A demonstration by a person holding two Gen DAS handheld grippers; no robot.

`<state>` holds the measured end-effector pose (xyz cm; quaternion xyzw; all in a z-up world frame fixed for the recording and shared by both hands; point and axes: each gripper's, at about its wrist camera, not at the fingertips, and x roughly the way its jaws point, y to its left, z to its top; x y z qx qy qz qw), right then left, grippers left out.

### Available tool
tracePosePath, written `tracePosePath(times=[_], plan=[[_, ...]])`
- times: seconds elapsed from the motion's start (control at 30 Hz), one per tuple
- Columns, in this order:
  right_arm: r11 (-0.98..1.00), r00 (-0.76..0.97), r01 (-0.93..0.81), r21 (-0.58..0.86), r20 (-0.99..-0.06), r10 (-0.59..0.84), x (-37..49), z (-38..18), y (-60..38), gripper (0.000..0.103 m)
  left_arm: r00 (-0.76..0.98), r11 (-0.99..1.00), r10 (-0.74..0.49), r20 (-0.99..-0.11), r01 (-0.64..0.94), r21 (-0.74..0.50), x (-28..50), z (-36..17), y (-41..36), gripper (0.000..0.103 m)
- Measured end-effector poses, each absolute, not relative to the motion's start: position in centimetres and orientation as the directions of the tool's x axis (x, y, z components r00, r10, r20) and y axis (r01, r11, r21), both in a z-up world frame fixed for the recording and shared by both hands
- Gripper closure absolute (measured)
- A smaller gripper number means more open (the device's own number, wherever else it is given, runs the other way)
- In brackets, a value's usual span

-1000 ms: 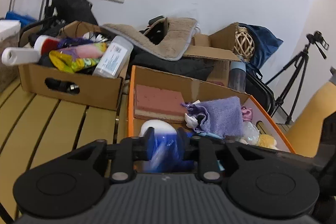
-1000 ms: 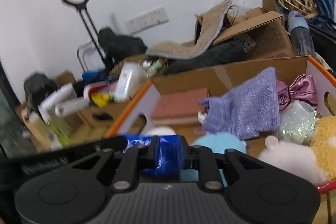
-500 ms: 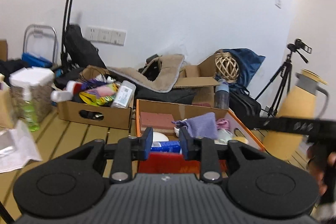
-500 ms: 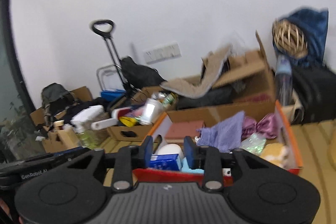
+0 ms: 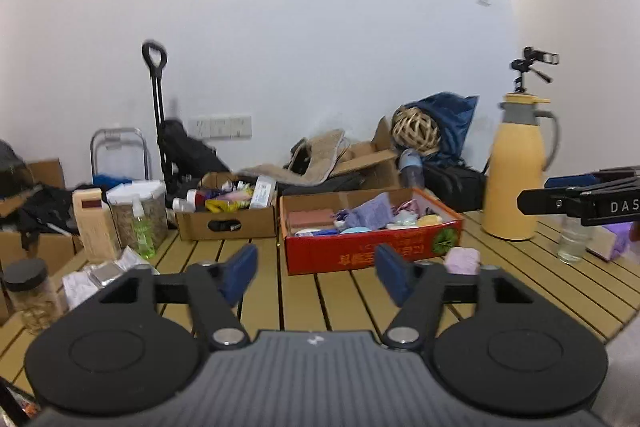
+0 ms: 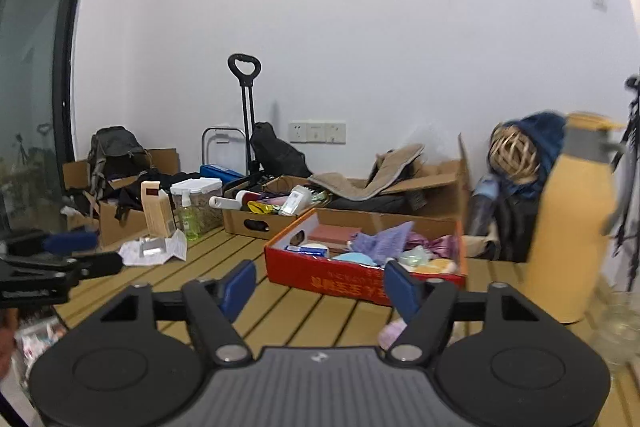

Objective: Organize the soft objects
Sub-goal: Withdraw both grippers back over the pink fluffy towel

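A red cardboard box (image 5: 372, 253) (image 6: 340, 279) stands on the slatted wooden table and holds soft things: a purple cloth (image 5: 372, 213) (image 6: 382, 241), a pink sponge block (image 5: 310, 219), pale and yellow plush pieces (image 5: 430, 219). A small lilac soft block (image 5: 462, 261) (image 6: 394, 333) lies on the table in front of the box's right corner. My left gripper (image 5: 316, 275) is open and empty, well back from the box. My right gripper (image 6: 320, 285) is open and empty, also back from the box.
A brown box of bottles and packets (image 5: 226, 215) stands left of the red box. A yellow thermos jug (image 5: 518, 171) (image 6: 568, 223) stands to the right, with a clear glass (image 5: 572, 243). Jars, a green bottle (image 5: 142, 227) and papers sit at the left.
Both grippers were shut on a blue packet inside the red box. They let go, pulled far back from the box and opened wide; the packet stays in the box.
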<state>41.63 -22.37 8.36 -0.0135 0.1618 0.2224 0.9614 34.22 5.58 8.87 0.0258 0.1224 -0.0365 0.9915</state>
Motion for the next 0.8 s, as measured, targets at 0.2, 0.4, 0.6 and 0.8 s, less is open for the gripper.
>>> tracePosePath(times=[0.2,0.4,0.6,0.8], plan=[[0.892,0.853,-0.451,0.001,-0.293,0.432,33.6,8.6,-23.9,0.018,0.983,0.994,-0.069,-0.172,0.083,0.076,26.7,9.8,4.3,0.016],[0.902,0.853,-0.428,0.052,-0.306,0.422,27.5,6.4,-24.8,0.018,0.976,0.996,-0.078,-0.204,0.085,0.028,21.8,7.1,3.1,0.015],[0.904,0.824,-0.414,0.105,-0.378,0.422,24.0,1.8,-24.9,0.018,0.959,0.994,-0.098,-0.265,0.107,0.019,21.6,5.1,2.6,0.01],[0.925,0.827,-0.355,0.136,-0.417,0.379,24.7,0.1,-25.9,0.018,0.958,0.993,-0.105,-0.268,0.113,0.015,22.4,5.1,2.3,0.009]])
